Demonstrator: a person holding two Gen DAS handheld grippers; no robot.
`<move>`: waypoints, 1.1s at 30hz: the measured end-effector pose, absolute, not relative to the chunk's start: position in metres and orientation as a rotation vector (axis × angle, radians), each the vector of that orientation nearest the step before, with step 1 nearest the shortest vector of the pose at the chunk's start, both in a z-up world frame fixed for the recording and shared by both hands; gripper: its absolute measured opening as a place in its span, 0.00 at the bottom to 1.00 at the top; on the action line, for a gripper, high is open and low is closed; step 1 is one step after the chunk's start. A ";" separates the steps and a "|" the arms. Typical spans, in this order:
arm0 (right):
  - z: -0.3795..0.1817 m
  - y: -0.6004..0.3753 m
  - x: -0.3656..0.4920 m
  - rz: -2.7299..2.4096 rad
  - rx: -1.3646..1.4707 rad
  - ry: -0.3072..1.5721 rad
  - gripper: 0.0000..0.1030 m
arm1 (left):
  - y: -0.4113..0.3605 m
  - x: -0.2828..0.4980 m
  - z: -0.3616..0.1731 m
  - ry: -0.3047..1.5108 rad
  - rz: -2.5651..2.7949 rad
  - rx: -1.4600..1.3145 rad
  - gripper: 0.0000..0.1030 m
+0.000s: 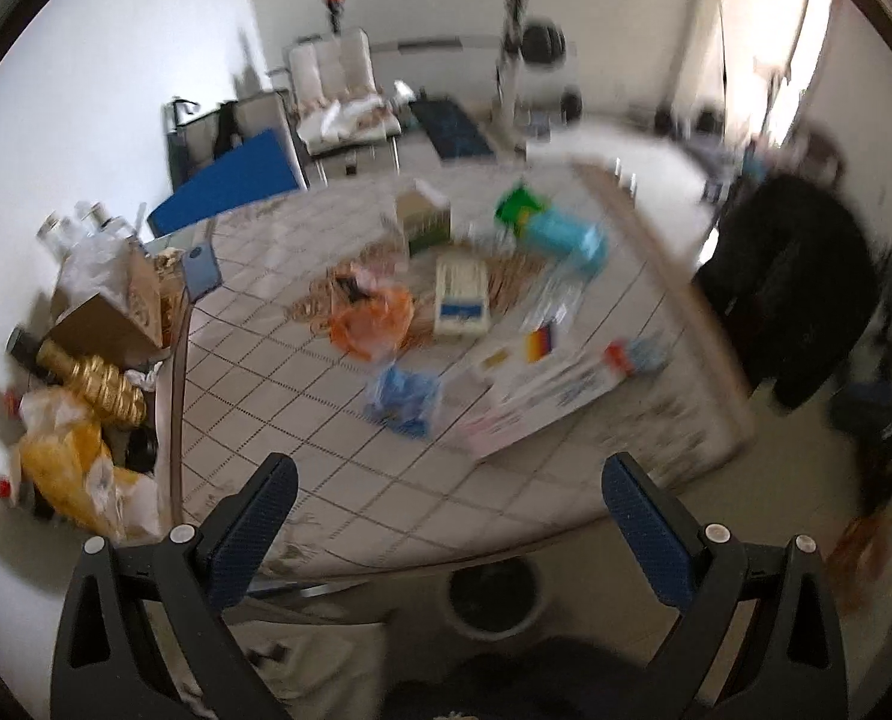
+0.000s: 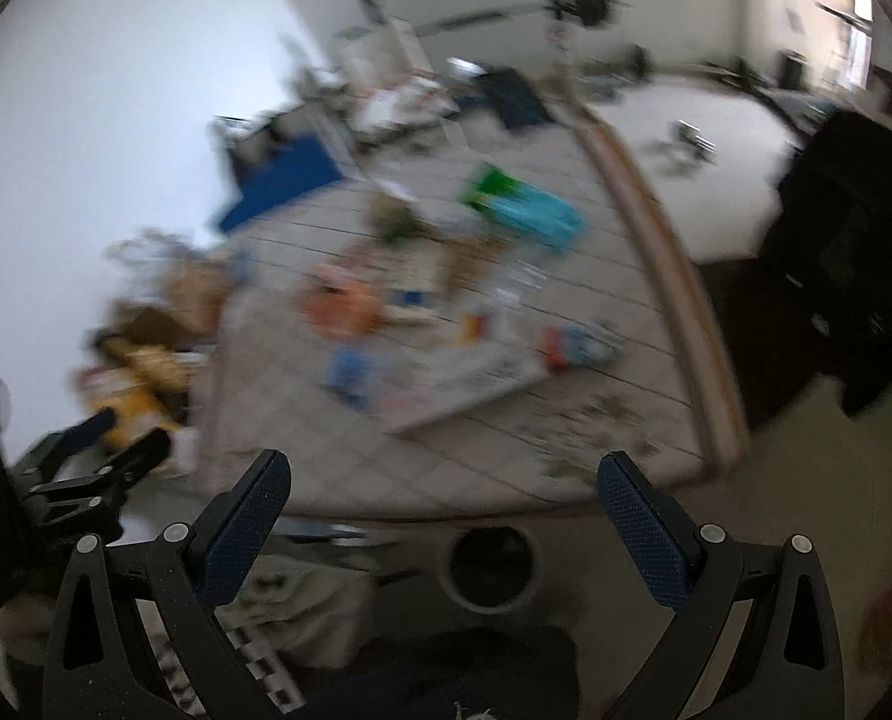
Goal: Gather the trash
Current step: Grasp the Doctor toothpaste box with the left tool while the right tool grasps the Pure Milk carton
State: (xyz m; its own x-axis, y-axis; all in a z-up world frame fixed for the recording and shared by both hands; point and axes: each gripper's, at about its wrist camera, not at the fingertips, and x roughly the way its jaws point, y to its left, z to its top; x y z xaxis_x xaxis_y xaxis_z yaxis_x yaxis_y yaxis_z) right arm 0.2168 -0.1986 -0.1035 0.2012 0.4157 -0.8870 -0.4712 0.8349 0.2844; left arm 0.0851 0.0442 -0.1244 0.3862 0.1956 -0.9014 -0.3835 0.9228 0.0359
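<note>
Left wrist view: I'm holding left claw (image 1: pixel 448 501) and right claw (image 2: pixel 443 495) spread, empty, above the round dark-lined trash bin (image 1: pixel 493 600), facing scattered litter on the tiled worktop (image 1: pixel 302 420).

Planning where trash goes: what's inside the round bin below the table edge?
The bin looks dark inside; no contents are discernible. Blur and shadow hide its bottom.

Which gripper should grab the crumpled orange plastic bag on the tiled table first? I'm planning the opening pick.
Probably the left gripper. Both are open and short of the table, but the orange plastic bag lies left of centre, and the left gripper sits on that side.
</note>
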 end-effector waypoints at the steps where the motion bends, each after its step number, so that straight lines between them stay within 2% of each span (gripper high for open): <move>1: -0.123 -0.199 0.226 0.574 -0.060 1.252 1.00 | 0.043 0.099 -0.147 1.165 0.356 -0.140 1.00; 7: -0.245 -0.207 0.288 0.381 -0.144 1.421 1.00 | 0.029 0.164 -0.241 1.388 0.252 0.136 1.00; 9: -0.286 -0.209 0.310 0.341 -0.193 1.477 1.00 | 0.022 0.197 -0.267 1.398 0.212 0.218 1.00; 11: -0.315 -0.217 0.329 0.328 -0.228 1.508 1.00 | 0.012 0.217 -0.293 1.444 0.169 0.258 0.89; 12: -0.329 -0.218 0.339 0.328 -0.247 1.527 1.00 | 0.010 0.228 -0.302 1.460 0.160 0.281 0.79; 13: -0.343 -0.219 0.348 0.332 -0.267 1.548 1.00 | 0.008 0.240 -0.311 1.478 0.152 0.305 0.75; 16: -0.373 -0.221 0.371 0.362 -0.325 1.600 1.00 | -0.005 0.269 -0.339 1.560 0.089 0.345 0.74; 20: -0.397 -0.225 0.396 0.417 -0.389 1.628 1.00 | -0.018 0.298 -0.363 1.614 0.033 0.384 0.74; 21: -0.403 -0.226 0.403 0.434 -0.398 1.638 1.00 | -0.020 0.302 -0.367 1.622 0.025 0.385 0.70; 23: -0.407 -0.227 0.413 0.462 -0.402 1.655 1.00 | -0.024 0.313 -0.375 1.646 0.007 0.380 0.52; 27: -0.409 -0.228 0.432 0.518 -0.443 1.652 1.00 | -0.031 0.318 -0.375 1.646 0.028 0.391 0.52; 33: -0.388 -0.192 0.444 0.692 -0.614 1.543 1.00 | -0.023 0.295 -0.370 1.694 0.228 0.098 0.51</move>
State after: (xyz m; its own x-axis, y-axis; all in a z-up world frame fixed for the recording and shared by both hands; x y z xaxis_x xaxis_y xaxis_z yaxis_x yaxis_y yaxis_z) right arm 0.4443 -0.1924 -0.3876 -0.0830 0.0161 -0.9964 -0.7334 0.6760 0.0721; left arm 0.2947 -0.0228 -0.3703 -0.1366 0.1962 -0.9710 -0.0676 0.9761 0.2068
